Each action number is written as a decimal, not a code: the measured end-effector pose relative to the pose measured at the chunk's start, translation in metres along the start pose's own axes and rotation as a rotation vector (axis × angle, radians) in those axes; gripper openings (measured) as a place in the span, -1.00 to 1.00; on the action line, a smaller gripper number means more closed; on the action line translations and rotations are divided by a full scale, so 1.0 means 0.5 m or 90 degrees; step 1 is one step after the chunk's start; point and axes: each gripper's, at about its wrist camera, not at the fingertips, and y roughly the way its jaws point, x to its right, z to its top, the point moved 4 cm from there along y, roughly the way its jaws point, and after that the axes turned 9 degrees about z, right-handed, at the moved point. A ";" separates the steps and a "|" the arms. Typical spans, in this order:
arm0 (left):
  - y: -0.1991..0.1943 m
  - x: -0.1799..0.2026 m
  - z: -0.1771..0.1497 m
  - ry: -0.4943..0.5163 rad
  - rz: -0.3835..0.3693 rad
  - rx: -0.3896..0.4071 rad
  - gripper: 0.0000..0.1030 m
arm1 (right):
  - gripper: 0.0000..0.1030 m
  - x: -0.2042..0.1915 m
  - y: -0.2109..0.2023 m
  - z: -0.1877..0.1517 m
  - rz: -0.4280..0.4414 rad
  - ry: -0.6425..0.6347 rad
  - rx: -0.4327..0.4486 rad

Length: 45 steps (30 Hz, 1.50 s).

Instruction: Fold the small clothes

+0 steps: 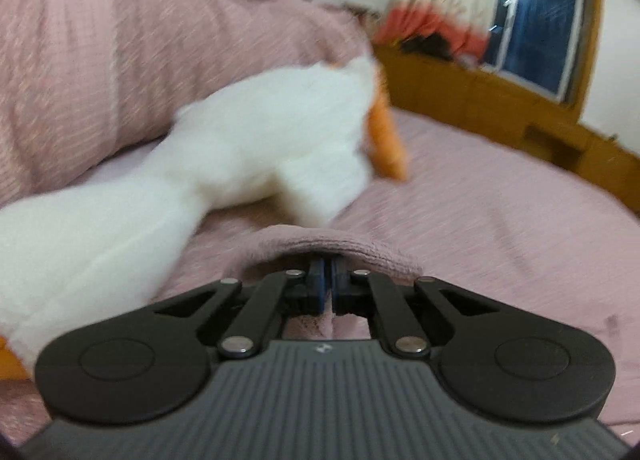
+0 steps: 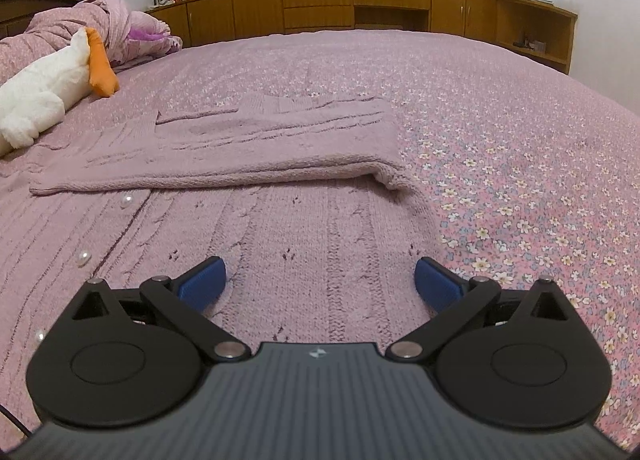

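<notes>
A mauve knitted cardigan [image 2: 256, 227] with pearl buttons [image 2: 85, 258] lies flat on the bed, one sleeve [image 2: 248, 143] folded across its chest. In the right wrist view my right gripper [image 2: 320, 280] hovers low over the cardigan's lower part, blue pads [image 2: 204, 278] spread wide, nothing between them. In the left wrist view, which is blurred, my left gripper [image 1: 330, 268] is shut on a lifted fold of the mauve knit [image 1: 320, 246] that drapes over the fingertips.
A white plush goose [image 2: 44, 87] with an orange beak [image 2: 102, 65] lies at the left beside a bunched pink quilt [image 1: 120, 55]. The floral bedsheet [image 2: 520, 163] spreads to the right. Wooden cabinets [image 2: 360, 7] and a curtained window stand behind the bed.
</notes>
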 end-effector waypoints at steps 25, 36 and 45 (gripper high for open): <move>-0.202 0.518 -0.094 0.118 -0.257 -0.019 -0.91 | 1.00 0.074 -0.024 0.030 0.092 0.201 0.037; -0.182 0.612 -0.257 0.172 -0.278 -0.110 -0.90 | 1.00 0.090 -0.035 0.036 0.130 0.270 0.053; -0.179 0.627 -0.353 0.236 -0.322 -0.205 -0.86 | 1.00 0.094 -0.045 0.033 0.147 0.293 0.054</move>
